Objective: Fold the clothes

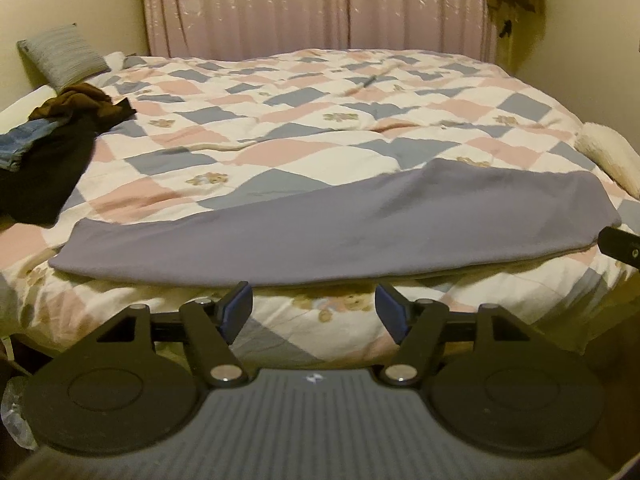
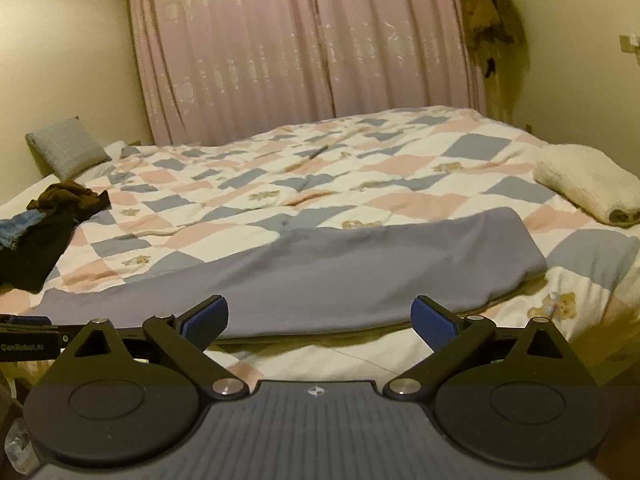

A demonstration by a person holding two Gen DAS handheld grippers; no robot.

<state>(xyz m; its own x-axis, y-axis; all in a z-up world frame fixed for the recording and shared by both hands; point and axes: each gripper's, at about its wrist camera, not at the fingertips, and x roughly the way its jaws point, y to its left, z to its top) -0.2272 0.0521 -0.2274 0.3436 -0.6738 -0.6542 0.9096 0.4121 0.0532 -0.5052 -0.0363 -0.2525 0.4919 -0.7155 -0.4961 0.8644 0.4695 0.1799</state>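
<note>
Both the left gripper (image 1: pixel 315 307) and right gripper (image 2: pixel 320 320) gape empty (blurred) before the grey cloth (image 1: pixel 340 228).

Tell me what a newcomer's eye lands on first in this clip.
A long grey-purple garment lies folded flat across the near edge of the checkered quilt, just beyond both open claws, left and right. A dark heap of unfolded clothes sits at the bed's left edge; a rolled cream towel rests at the right.

- Dim, warm yellow indoor light in both views; source unseen.
- Fisheye bends the edges, corners black at 1 and 11 o'clock.
- Soft blur throughout; smeared at 4 o'clock, right view.
</note>
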